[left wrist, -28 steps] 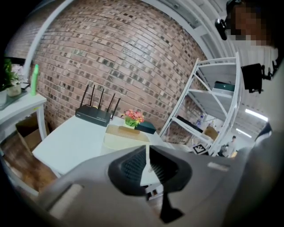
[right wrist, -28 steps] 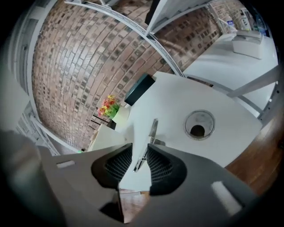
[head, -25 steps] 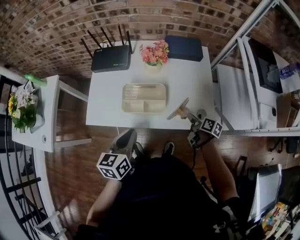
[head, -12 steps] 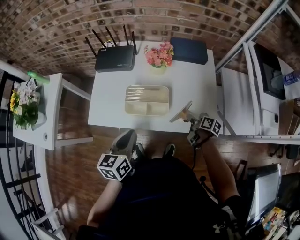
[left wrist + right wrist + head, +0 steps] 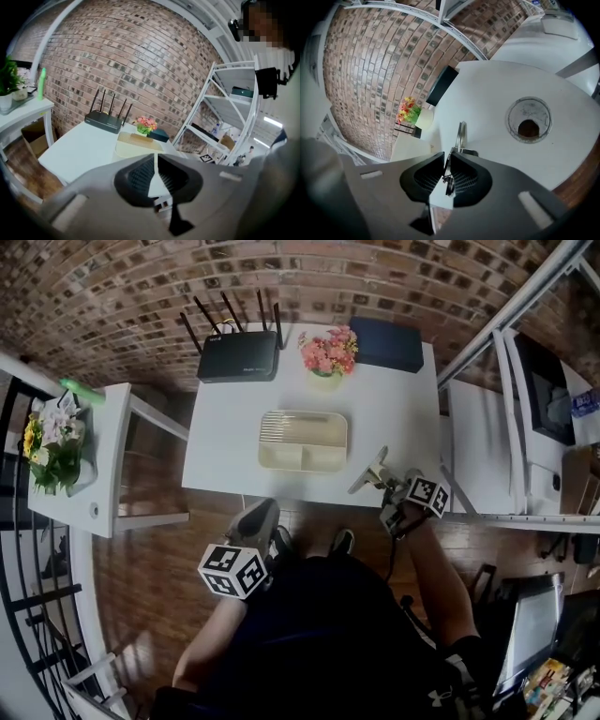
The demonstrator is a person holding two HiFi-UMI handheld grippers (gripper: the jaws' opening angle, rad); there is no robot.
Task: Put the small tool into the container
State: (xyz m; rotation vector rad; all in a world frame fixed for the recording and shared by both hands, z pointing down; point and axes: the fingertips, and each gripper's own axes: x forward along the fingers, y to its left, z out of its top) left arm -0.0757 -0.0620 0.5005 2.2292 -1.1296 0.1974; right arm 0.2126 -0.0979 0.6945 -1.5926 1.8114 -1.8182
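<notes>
- White rectangular table against a brick wall. At its centre, a shallow beige plastic container with compartments, open side up, ready to receive.
- At 4 o'clock from the container, by the table's near edge: right gripper. Jaws just closed in, now clenched on a small slim silver metal tool. Pinched at its near end, probably to leave the rest free for lowering in.
- Tool's long axis in line with the jaws. Free end aimed at 12 o'clock in the right gripper view, toward the table's far edge, with the container off at about 10 o'clock.
- Left gripper at 7 o'clock in the head view, off the table. Jaws pressed together on nothing, seemingly parked out of the way.
</notes>
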